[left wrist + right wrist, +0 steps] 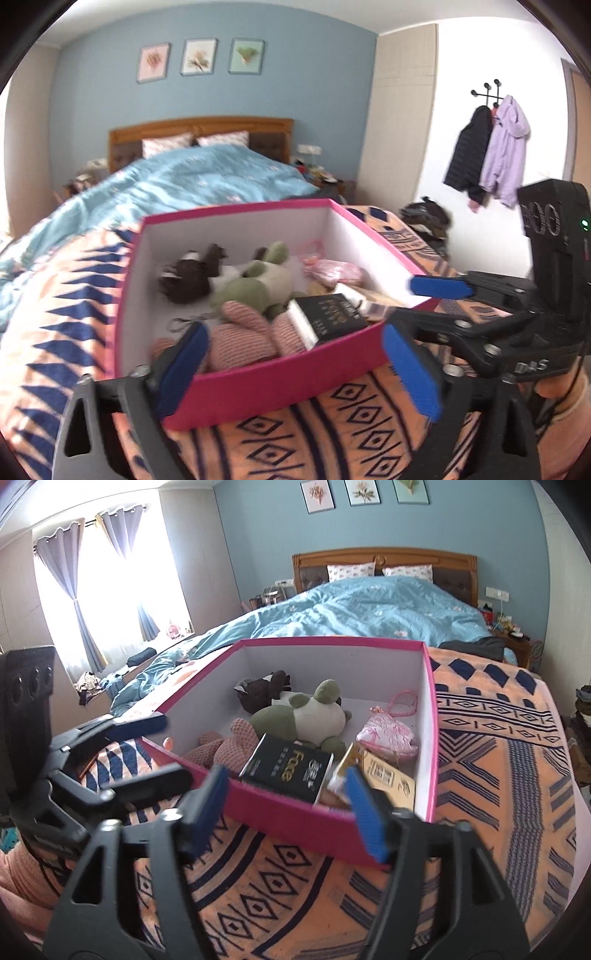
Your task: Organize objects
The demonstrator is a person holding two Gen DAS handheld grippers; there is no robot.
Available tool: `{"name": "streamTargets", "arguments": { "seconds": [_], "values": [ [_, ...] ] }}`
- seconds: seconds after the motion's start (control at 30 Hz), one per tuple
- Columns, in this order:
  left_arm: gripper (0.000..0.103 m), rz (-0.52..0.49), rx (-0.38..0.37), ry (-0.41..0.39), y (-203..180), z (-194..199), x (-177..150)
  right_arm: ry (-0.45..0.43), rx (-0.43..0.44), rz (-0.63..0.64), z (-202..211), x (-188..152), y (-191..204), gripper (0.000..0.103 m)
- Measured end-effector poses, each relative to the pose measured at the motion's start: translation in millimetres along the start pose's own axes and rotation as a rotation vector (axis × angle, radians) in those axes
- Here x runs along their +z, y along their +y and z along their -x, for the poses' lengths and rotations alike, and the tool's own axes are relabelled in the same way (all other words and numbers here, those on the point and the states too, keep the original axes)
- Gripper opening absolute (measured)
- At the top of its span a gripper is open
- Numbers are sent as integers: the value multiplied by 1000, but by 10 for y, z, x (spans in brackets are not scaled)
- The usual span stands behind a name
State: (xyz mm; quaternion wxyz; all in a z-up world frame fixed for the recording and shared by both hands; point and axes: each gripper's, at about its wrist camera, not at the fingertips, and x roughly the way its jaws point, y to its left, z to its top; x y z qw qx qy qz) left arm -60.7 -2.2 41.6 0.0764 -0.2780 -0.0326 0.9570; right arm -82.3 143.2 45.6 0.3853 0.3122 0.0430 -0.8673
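A pink box [258, 384] sits in the middle of both pictures, on an orange blanket [498, 746] on the bed. Inside lie a green frog toy [314, 716], a brown toy [262, 692], a pink knit toy [255, 332], a pink pouch [388, 734] and a black packet [291, 773].

The left gripper [299, 373] is at the bottom, wide apart and holding nothing. The box's near wall is between its fingers.

The right gripper [288, 808] is at the bottom too, apart and holding nothing, at the box's near wall.
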Motion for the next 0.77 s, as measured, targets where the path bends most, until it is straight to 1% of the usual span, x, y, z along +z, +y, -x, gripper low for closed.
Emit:
{"name": "streamTargets", "arguments": {
  "seconds": [0.03, 0.1, 0.17, 0.23, 0.33, 0.43, 0.5, 0.6, 0.77],
  "values": [
    [103, 2, 18, -10, 0, 57, -43, -15, -18, 5, 51, -58, 37, 81],
    [103, 2, 46, -10, 6, 144, -138, -44, -42, 21, 130, -150, 106, 96],
    [103, 23, 63, -2, 11, 205, -240, -76, -80, 29, 214, -273, 171, 103],
    [103, 41, 75, 10, 15, 233, -331, -82, -96, 34, 238, -377, 218, 103],
    [103, 68, 106, 33, 29, 251, -473, -55, -107, 40, 213, -490, 280, 103],
    [103, 90, 118, 47, 16, 282, -617, -49, -110, 36, 202, -594, 319, 103],
    [103, 84, 130, 56, 0, 293, -664, -38, -101, 25, 190, -660, 322, 103],
    [103, 68, 180, 55, -40, 328, -719, -30, -111, 20, 192, -738, 339, 103],
    [103, 78, 186, 68, -84, 316, -787, -37, -113, -5, 220, -804, 336, 103]
  ]
}}
